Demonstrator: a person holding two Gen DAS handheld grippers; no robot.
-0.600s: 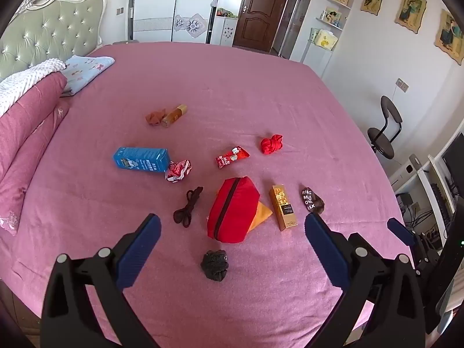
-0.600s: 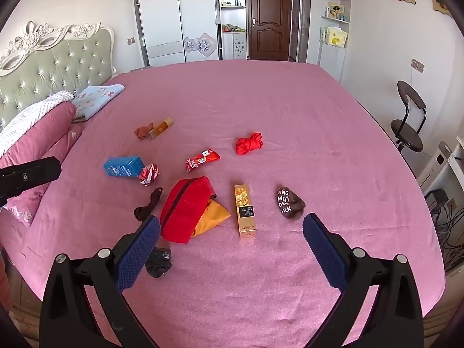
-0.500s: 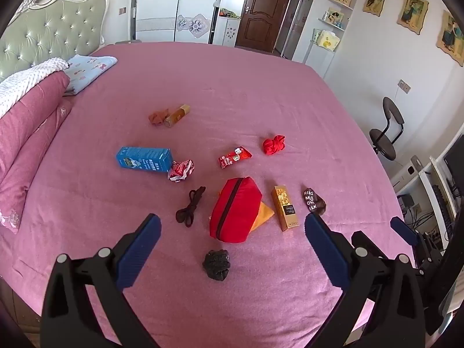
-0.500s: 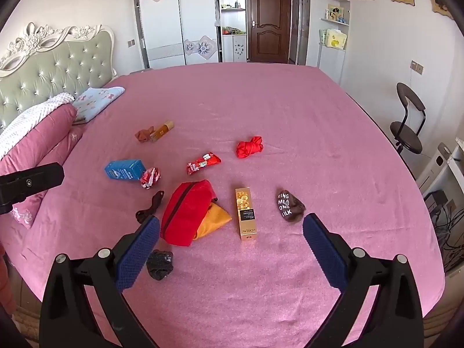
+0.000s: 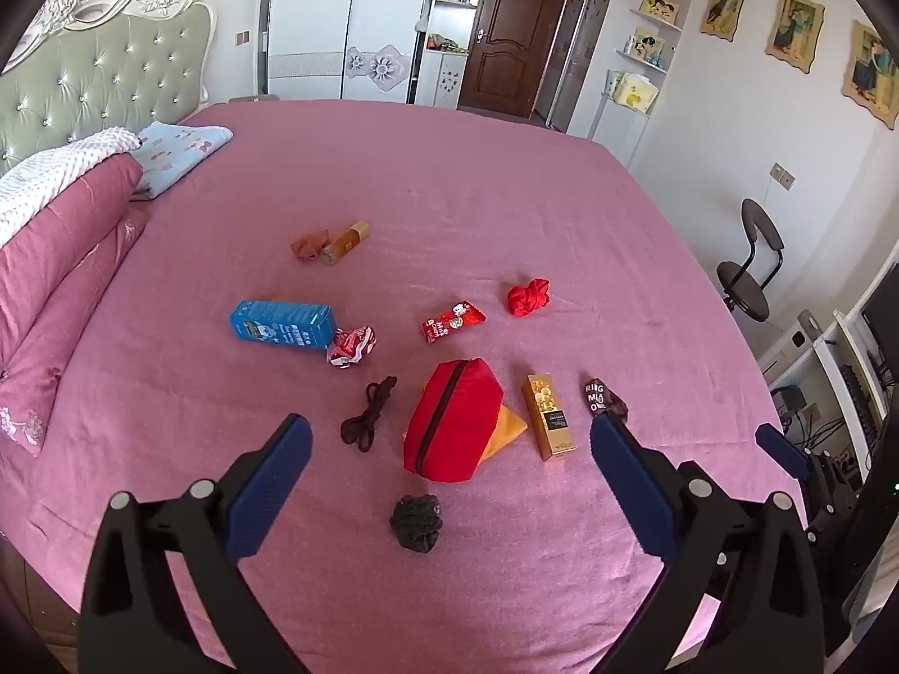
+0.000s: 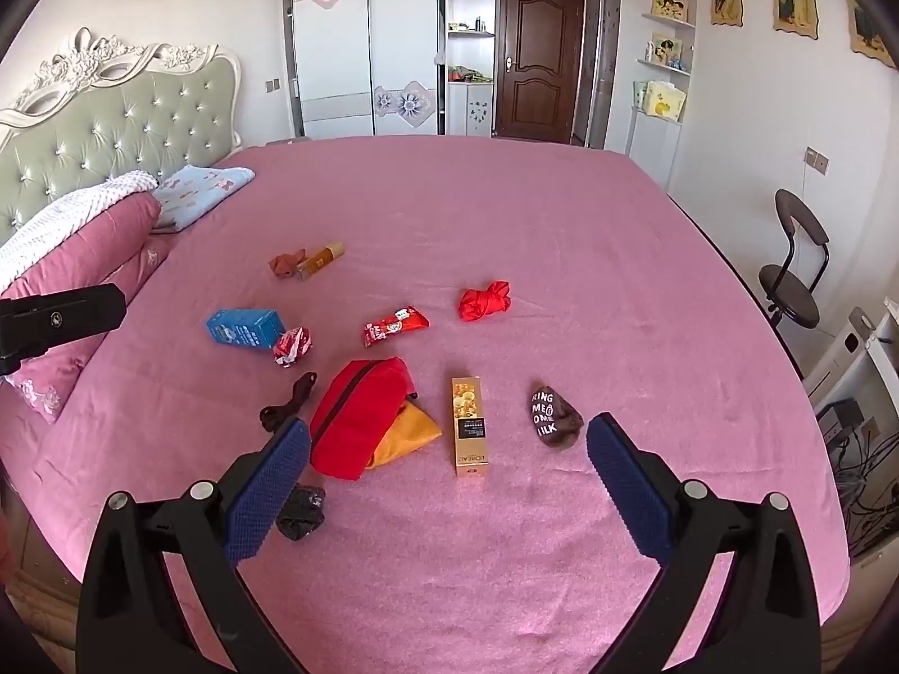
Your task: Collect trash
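Litter lies scattered on a pink bed (image 5: 505, 180). A red zip pouch (image 5: 452, 429) lies over an orange cloth (image 5: 508, 432); beside it a gold box (image 5: 549, 417) and a brown sock (image 5: 604, 399). Farther off are a blue carton (image 5: 281, 324), a crumpled red-white wrapper (image 5: 351, 345), a red snack packet (image 5: 451, 322), a red crumpled bag (image 5: 528, 296), a small bottle (image 5: 345, 242) and a black cord (image 5: 368, 413). A black wad (image 5: 417, 521) lies nearest. My left gripper (image 5: 444, 449) hangs open above the pouch. My right gripper (image 6: 446, 452) is open over the gold box (image 6: 469, 426), empty.
Pink pillows (image 5: 50, 258) and a folded blue cloth (image 5: 180, 154) lie at the left by the green headboard (image 5: 101, 84). A black chair (image 5: 750, 269) and a desk with cables stand right of the bed. Wardrobe and brown door (image 5: 511, 39) stand beyond the far edge.
Both views have tilted up a little and the objects sit slightly lower in frame. Nothing on the bed has moved and both grippers stay open.
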